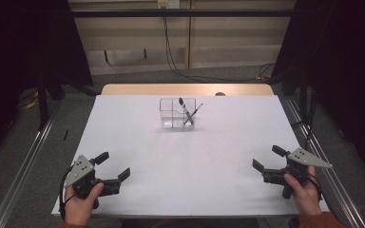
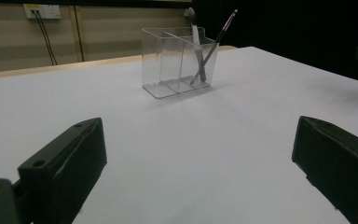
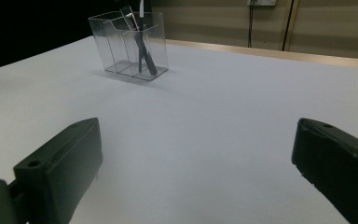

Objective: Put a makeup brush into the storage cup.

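Observation:
A clear plastic organizer (image 1: 177,113) with several compartments stands upright on the white table (image 1: 185,161), toward the far middle. Two slim makeup brushes (image 1: 187,112) lean crossed in its right compartment. The left gripper view shows the organizer (image 2: 179,63) and its brushes (image 2: 200,51) ahead; the right gripper view has the organizer (image 3: 129,45) at upper left. My left gripper (image 1: 113,166) rests near the front left corner, open and empty. Near the front right edge, my right gripper (image 1: 267,158) is open too, with nothing between its fingers. Both are far from the organizer.
A wooden strip (image 1: 187,89) runs along the table's far edge. Cables (image 1: 171,57) hang down the wall behind it. Metal rails (image 1: 21,168) flank the table on both sides, and dark curtains stand at left and right.

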